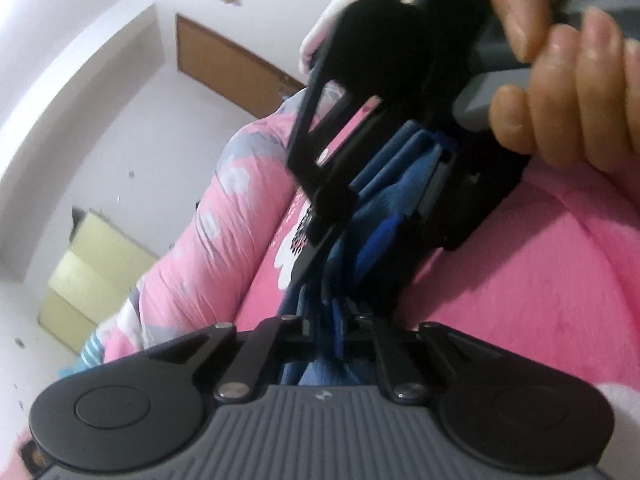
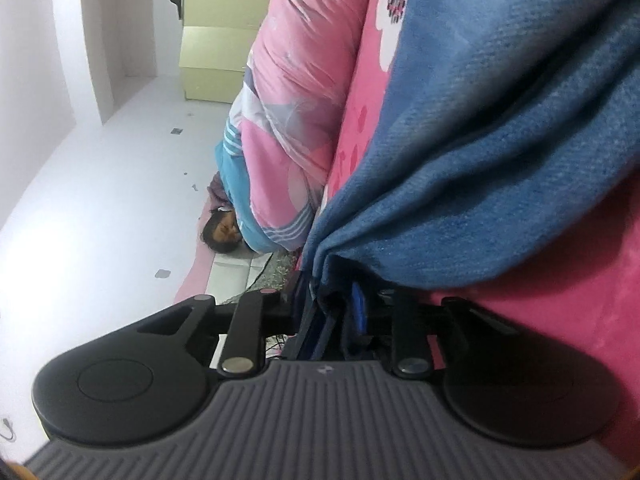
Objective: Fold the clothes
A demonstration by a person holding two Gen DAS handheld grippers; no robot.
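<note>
Left wrist view shows the left gripper point(image 1: 340, 328) clamped on a bunched edge of one blue denim garment point(image 1: 384, 184), which runs toward one o'clock into the right gripper point(image 1: 332, 184), held by a person's hand point(image 1: 560, 80), probably so the two edges meet for a fold. Right wrist view shows that gripper point(image 2: 340, 320) pinching the same denim point(image 2: 480, 140), which spreads toward twelve o'clock over the pink bedspread point(image 2: 560, 320), with one rolled pink quilt point(image 2: 288, 100) at eleven and one yellow-green box point(image 2: 216, 40) beyond.

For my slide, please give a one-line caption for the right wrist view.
Right gripper shut on bunched blue denim garment above a pink floral bedsheet.
</note>
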